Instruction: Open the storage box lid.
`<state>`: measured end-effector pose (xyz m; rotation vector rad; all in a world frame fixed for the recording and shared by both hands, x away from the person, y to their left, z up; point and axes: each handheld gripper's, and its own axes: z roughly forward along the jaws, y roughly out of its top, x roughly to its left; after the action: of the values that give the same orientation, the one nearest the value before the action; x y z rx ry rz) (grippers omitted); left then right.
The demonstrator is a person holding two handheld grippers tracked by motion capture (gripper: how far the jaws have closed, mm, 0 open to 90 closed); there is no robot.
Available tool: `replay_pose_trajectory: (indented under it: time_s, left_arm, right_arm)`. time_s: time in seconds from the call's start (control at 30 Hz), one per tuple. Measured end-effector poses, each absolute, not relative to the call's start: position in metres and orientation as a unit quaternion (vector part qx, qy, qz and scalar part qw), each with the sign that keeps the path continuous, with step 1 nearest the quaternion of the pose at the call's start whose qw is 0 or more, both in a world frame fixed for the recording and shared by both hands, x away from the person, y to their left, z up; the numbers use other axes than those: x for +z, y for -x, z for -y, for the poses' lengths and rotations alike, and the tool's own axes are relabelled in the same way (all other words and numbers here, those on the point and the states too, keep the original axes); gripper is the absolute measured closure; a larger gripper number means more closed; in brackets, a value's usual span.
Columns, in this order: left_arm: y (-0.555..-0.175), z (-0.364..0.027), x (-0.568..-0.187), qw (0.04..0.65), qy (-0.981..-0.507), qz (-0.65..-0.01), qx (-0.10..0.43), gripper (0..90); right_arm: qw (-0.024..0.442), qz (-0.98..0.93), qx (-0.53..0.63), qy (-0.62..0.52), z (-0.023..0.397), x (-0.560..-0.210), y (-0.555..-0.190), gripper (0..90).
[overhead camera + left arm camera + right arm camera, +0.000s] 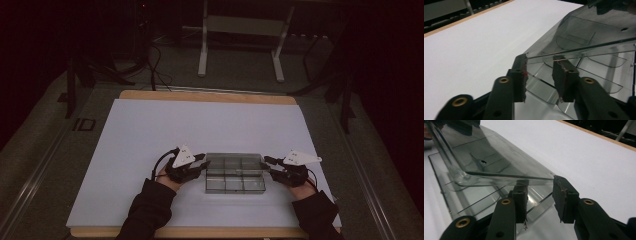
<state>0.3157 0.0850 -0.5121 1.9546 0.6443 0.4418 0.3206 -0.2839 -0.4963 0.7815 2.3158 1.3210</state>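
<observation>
White-topped table (150, 145) — clear compartment box (235, 184) on it.

- We see a clear, smoke-tinted plastic organizer box (234, 172) lying on the white table top, in the near half and a little right of centre.
- Thin dividers split its tray into compartments, two rows of three as the high view shows them; we can make out nothing inside them.
- Its long sides run left to right, with the short ends facing left and right.
- Its transparent lid (584, 37) is not shut: in both gripper views it stands tilted up off the tray, leaving a gap beneath its raised edge.
- The lid (491, 157) has rounded corners and a small dark hole in its surface.
</observation>
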Motion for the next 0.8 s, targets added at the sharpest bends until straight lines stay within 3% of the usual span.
replay_pose_trajectory:
  time_s: [0.33,0.8]
  left_arm:
    - [-0.324,-0.082,-0.517,0.502,-0.797,-0.275,0.193,75.2]
    - [-0.332,-0.08,-0.517,0.512,-0.781,-0.294,0.204,80.1]
  right_arm:
    - [0.214,-0.815,0.459,-0.282,0.278,-0.496,-0.324,74.7]
    - [0.208,-0.8,0.47,-0.311,0.276,-0.493,-0.336,77.6]
